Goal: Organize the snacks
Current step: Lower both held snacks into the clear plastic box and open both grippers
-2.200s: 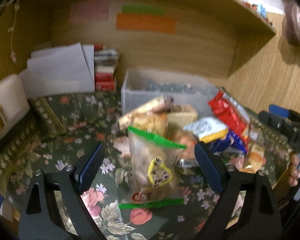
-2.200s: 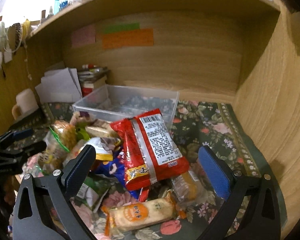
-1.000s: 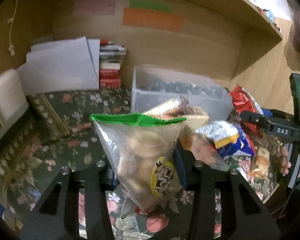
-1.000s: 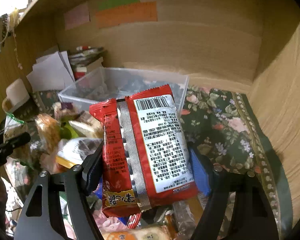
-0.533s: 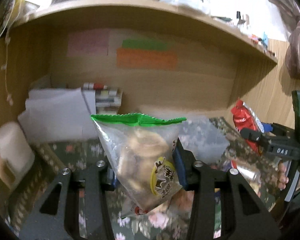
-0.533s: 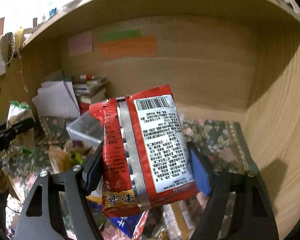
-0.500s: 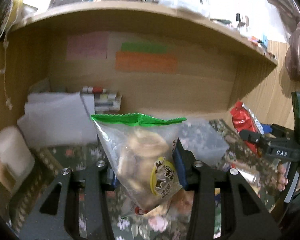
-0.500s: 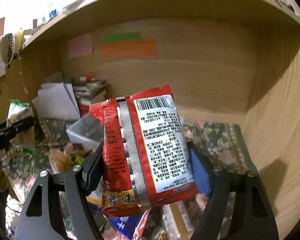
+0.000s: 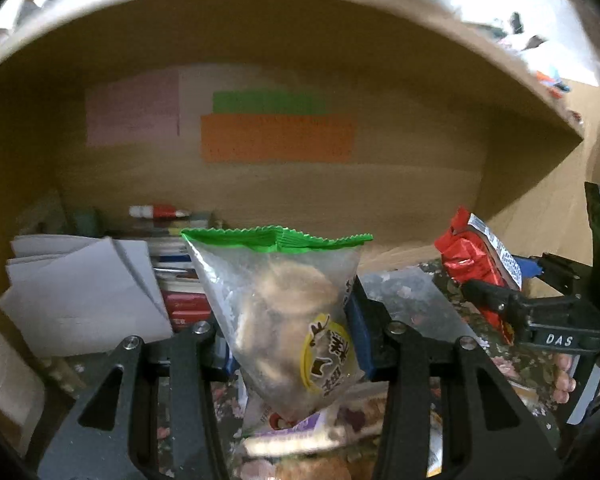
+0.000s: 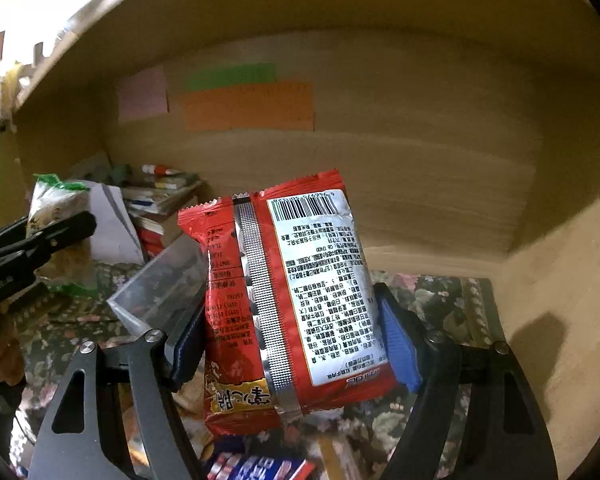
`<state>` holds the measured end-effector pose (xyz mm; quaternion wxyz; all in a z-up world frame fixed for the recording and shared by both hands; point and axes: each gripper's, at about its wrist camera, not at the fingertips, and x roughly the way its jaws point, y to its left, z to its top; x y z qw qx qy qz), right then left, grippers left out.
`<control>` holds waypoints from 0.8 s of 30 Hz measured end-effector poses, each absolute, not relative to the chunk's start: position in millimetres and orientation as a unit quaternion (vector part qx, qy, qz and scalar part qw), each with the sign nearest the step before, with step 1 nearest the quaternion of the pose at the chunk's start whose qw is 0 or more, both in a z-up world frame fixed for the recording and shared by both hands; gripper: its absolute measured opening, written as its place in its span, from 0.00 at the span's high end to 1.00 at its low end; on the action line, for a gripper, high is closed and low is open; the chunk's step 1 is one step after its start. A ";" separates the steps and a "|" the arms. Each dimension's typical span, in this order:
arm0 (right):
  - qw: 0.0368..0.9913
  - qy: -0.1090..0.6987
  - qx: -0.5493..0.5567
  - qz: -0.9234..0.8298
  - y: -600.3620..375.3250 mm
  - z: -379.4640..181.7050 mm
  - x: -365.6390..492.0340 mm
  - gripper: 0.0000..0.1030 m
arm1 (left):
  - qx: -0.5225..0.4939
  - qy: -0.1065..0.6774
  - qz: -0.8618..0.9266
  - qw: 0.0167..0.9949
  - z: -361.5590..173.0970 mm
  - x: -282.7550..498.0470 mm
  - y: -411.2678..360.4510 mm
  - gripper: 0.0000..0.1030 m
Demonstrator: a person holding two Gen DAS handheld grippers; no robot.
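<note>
My left gripper [image 9: 288, 332] is shut on a clear cookie bag with a green top [image 9: 284, 312], held up in the air. My right gripper [image 10: 292, 340] is shut on a red snack packet [image 10: 292, 304], barcode side facing me, also lifted. The clear plastic bin [image 9: 412, 300] sits behind and below both bags; it also shows in the right wrist view [image 10: 160, 284]. Loose snack packs [image 9: 300, 436] lie below on the floral cloth. The right gripper and red packet [image 9: 476, 268] show at the right of the left wrist view. The left gripper and cookie bag [image 10: 56, 208] show at the left of the right view.
A wooden alcove with a shelf above surrounds the desk. Coloured sticky notes [image 9: 276, 136] are on the back wall. White papers [image 9: 84, 296] and stacked books [image 10: 160, 200] stand at the back left. The wooden side wall [image 10: 560, 280] is close on the right. A pale mug [image 9: 4, 376] stands far left.
Both grippers have risen further with their bags, so the bin and snack pile sit lower in both views. Both grips are unchanged.
</note>
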<state>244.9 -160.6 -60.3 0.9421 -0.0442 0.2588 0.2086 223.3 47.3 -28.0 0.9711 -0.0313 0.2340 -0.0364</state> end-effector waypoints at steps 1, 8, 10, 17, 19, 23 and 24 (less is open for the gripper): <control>0.940 0.265 -0.048 0.209 -158.2 -62.4 250.3 0.29 | -0.034 0.243 -0.039 0.969 -31.2 233.2 47.5 0.57; 0.922 0.314 -0.079 0.210 -137.2 -83.3 285.6 0.29 | -0.027 0.300 -0.043 0.953 -59.4 284.0 49.5 0.57; 0.915 0.331 -0.087 0.212 -134.1 -89.6 295.6 0.29 | -0.023 0.315 -0.044 0.948 -66.8 293.4 48.7 0.57; 0.895 0.374 -0.118 0.211 -123.1 -105.2 313.7 0.28 | -0.029 0.343 -0.051 0.937 -82.6 305.9 50.1 0.57; 0.894 0.376 -0.125 0.211 -120.9 -107.1 314.1 0.28 | -0.031 0.347 -0.052 0.936 -84.6 310.7 52.2 0.57; 0.892 0.376 -0.135 0.211 -114.5 -107.6 313.8 0.29 | -0.032 0.354 -0.054 0.933 -84.7 310.9 51.8 0.53; 0.892 0.377 -0.137 0.211 -114.7 -106.8 312.7 0.28 | -0.035 0.353 -0.053 0.934 -84.2 310.2 51.9 0.48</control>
